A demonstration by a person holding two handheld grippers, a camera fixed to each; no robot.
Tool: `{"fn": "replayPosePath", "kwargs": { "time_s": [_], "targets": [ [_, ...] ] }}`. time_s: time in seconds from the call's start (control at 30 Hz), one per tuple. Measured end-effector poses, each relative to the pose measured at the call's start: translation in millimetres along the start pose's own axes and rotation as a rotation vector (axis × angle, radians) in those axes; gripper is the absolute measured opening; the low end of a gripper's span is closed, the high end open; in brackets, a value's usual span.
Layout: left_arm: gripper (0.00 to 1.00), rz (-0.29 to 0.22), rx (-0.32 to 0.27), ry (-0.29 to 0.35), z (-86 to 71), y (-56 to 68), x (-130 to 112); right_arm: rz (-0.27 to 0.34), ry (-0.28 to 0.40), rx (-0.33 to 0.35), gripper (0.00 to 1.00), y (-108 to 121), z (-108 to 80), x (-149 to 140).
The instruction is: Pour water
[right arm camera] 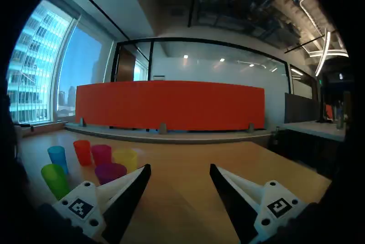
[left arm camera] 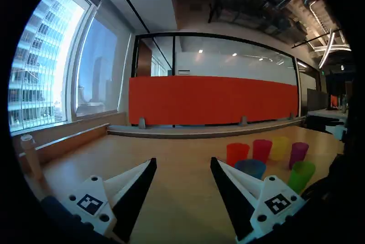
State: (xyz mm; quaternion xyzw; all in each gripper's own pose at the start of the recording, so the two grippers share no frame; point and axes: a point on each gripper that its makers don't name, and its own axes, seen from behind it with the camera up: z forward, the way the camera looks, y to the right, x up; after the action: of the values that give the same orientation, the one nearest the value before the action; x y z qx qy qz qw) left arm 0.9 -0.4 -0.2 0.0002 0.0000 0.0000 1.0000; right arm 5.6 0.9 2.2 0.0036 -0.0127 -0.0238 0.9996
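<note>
Several coloured plastic cups stand grouped on the wooden table [left arm camera: 182, 198]. In the left gripper view they are at the right: a red cup [left arm camera: 237, 153], a pink cup [left arm camera: 262, 149], a yellow cup [left arm camera: 279, 147], a purple cup [left arm camera: 298, 153], a blue cup [left arm camera: 250, 168] and a green cup [left arm camera: 301, 174]. My left gripper [left arm camera: 183, 165] is open above the table, left of the cups, holding nothing. In the right gripper view the cups are at the left: blue cup [right arm camera: 58, 157], red cup [right arm camera: 82, 151], pink cup [right arm camera: 101, 154], yellow cup [right arm camera: 125, 158], purple cup [right arm camera: 110, 171], green cup [right arm camera: 55, 179]. My right gripper [right arm camera: 179, 170] is open and holds nothing.
A bottle [left arm camera: 30, 155] stands at the table's left edge by the window ledge. A long orange divider panel [left arm camera: 212, 100] runs along the far edge of the table. Another desk [right arm camera: 315, 130] lies off to the right.
</note>
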Motion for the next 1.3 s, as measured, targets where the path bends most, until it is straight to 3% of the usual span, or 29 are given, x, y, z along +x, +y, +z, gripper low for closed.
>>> {"fn": "replayPosePath", "kwargs": {
  "time_s": [0.3,0.6,0.8,1.1,1.3],
  "targets": [
    [0.87,-0.002,0.007,-0.021,3.9,-8.3,34,-0.043,-0.008,0.026,1.0,-3,4.5,42],
    [0.87,-0.037,-0.005,-0.019,13.2,-15.9,76,-0.025,-0.019,0.061,1.0,-7,10.1,93],
    [0.87,-0.021,-0.018,-0.01,16.3,-19.5,110,0.0,-0.018,0.091,1.0,-10,14.1,130],
    [0.87,-0.008,-0.055,0.012,20.4,-18.3,167,0.036,-0.013,0.132,1.0,-12,17.3,172],
    [0.87,-0.017,-0.101,0.02,21.9,-10.2,193,0.038,-0.021,0.144,1.0,-14,20.7,186]
  ]
}}
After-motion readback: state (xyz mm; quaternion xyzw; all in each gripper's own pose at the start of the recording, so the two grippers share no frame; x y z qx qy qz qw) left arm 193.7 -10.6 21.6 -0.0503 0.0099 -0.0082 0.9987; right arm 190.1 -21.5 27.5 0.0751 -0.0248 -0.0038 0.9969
